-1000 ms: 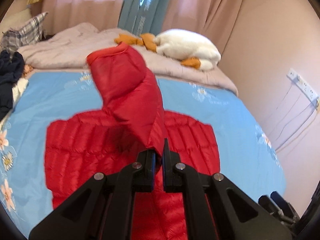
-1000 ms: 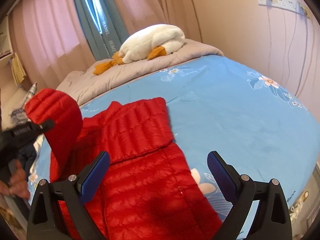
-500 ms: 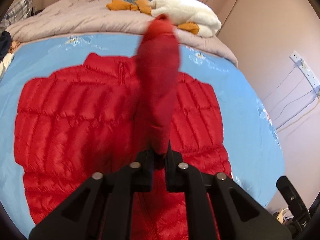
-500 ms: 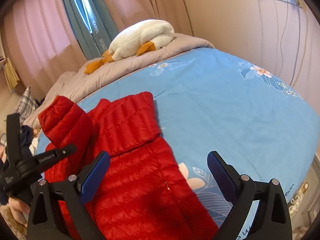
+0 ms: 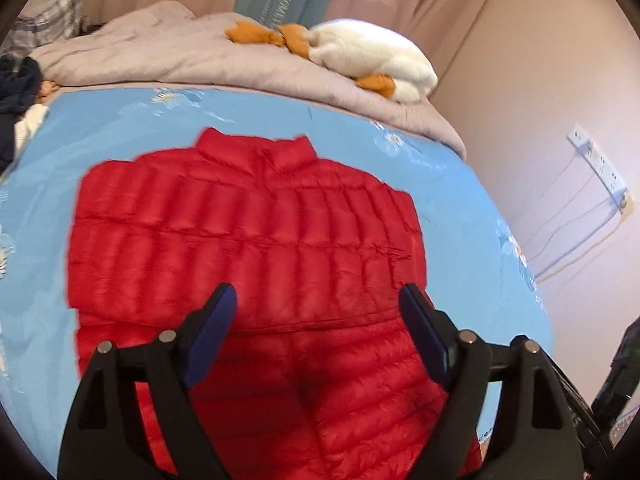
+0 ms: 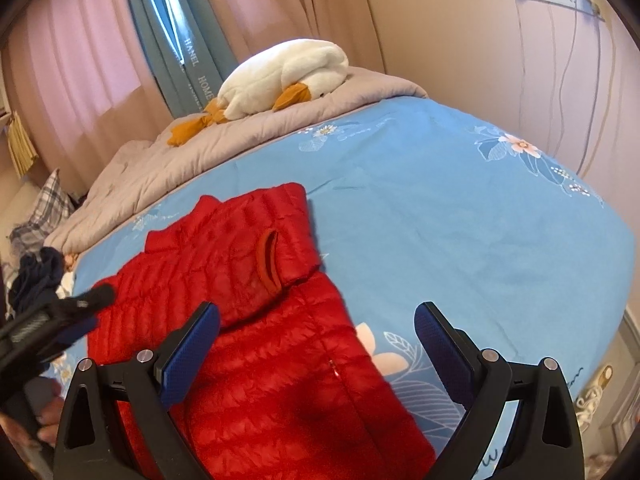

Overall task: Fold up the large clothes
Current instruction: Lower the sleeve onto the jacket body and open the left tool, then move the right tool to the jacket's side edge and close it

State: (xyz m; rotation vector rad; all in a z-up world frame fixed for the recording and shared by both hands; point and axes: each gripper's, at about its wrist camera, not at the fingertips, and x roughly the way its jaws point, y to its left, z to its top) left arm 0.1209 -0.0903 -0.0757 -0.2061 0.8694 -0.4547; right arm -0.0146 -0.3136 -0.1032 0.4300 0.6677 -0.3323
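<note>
A red puffer jacket point(image 5: 248, 240) lies flat on the blue flowered bedsheet point(image 5: 120, 128), collar toward the far end. Both sleeves are folded in over the chest; the cuff point(image 6: 268, 264) of one rests on top. My left gripper point(image 5: 316, 296) hovers over the jacket's middle with its jaws opening and nothing between the pads. From the right wrist view it shows at the left edge as the left gripper point(image 6: 60, 320). My right gripper point(image 6: 318, 314) stands open above the jacket point(image 6: 260, 360) near its right edge, holding nothing.
A white plush goose point(image 5: 372, 56) lies on a grey quilt point(image 5: 160, 52) at the far end of the bed. Dark clothes point(image 5: 16, 84) are heaped at the left edge. A wall with a power strip point(image 5: 600, 164) runs along the right side.
The left gripper carried the raised sleeve over the jacket, then opened and let it go; the sleeve now lies flat across the chest. The right gripper stayed open and still.
</note>
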